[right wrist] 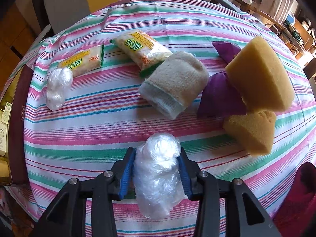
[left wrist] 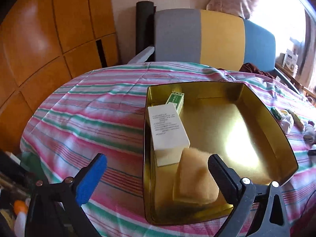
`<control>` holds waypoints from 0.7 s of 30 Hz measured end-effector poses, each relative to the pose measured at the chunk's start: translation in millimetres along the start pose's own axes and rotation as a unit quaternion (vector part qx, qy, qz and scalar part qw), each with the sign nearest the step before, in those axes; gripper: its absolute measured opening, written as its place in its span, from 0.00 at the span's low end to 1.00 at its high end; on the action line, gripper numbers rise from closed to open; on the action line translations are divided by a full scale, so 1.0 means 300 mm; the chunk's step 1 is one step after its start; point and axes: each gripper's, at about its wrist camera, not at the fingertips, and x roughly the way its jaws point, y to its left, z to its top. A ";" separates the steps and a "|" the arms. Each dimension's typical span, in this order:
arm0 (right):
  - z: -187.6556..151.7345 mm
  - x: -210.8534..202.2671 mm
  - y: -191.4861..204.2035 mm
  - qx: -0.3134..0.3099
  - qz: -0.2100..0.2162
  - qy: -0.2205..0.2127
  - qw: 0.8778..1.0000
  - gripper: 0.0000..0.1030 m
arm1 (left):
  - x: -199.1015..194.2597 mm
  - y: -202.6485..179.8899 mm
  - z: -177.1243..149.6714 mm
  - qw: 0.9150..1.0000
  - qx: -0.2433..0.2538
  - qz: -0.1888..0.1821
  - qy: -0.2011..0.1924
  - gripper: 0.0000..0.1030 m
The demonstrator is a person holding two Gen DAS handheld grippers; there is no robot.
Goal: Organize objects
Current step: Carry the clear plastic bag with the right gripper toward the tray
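Through the left wrist camera, my left gripper hung wide open over the near end of the gold tin, holding nothing. One finger sat outside the tin's left wall, the other above the tan sponge already lying inside. A white box and a green box lay along the tin's left side, so the bare floor to the right looked like the best landing spot for whatever came next. I judged this hand should stay clear and simply leave the tin free.

Through the right wrist camera, my right gripper had closed onto a crumpled plastic wad, both blue pads pressing its sides, the wad bulging out front and back. It was soft and slippery, so I thought a steady squeeze and a slow carry would serve best. Still on the striped cloth lay a second plastic wad, two noodle packets, a rolled cloth, a purple packet and two sponges.
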 end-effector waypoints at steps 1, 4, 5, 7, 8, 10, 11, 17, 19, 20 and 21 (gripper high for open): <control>0.004 -0.001 -0.003 0.000 0.000 0.000 1.000 0.42 | -0.005 0.002 -0.012 1.000 -0.007 0.000 0.001 1.00; 0.016 -0.007 -0.008 -0.003 -0.002 0.000 1.000 0.42 | -0.021 -0.003 -0.041 1.000 -0.019 0.003 -0.007 1.00; 0.019 -0.008 -0.009 -0.005 -0.003 0.001 1.000 0.42 | -0.020 -0.009 -0.046 1.000 -0.018 0.010 -0.007 1.00; 0.026 -0.013 -0.011 -0.008 -0.002 0.001 1.000 0.40 | -0.012 -0.012 -0.048 0.999 -0.013 0.034 -0.005 1.00; 0.030 -0.015 -0.011 -0.009 -0.001 0.001 1.000 0.37 | -0.013 -0.004 -0.045 0.999 -0.018 0.036 -0.005 1.00; 0.040 -0.017 -0.013 -0.011 -0.003 0.001 1.000 0.37 | -0.010 0.017 -0.039 0.999 -0.021 0.049 0.001 1.00; 0.045 -0.020 -0.015 -0.011 -0.002 0.001 1.000 0.36 | -0.009 0.028 -0.035 0.998 -0.029 0.054 0.004 1.00; 0.064 -0.036 -0.008 -0.018 0.021 0.013 1.000 0.35 | -0.040 -0.018 -0.007 1.000 -0.021 0.006 -0.020 1.00; 0.065 -0.043 0.010 -0.023 0.026 0.016 0.999 0.35 | -0.015 -0.016 -0.007 1.000 -0.026 0.004 -0.007 1.00; 0.066 -0.048 0.021 -0.024 0.032 0.018 0.999 0.35 | -0.004 -0.007 -0.011 1.000 -0.030 0.008 -0.002 1.00; 0.072 -0.060 0.010 -0.025 0.041 0.017 0.999 0.34 | -0.001 0.002 -0.014 0.999 -0.035 0.008 -0.001 1.00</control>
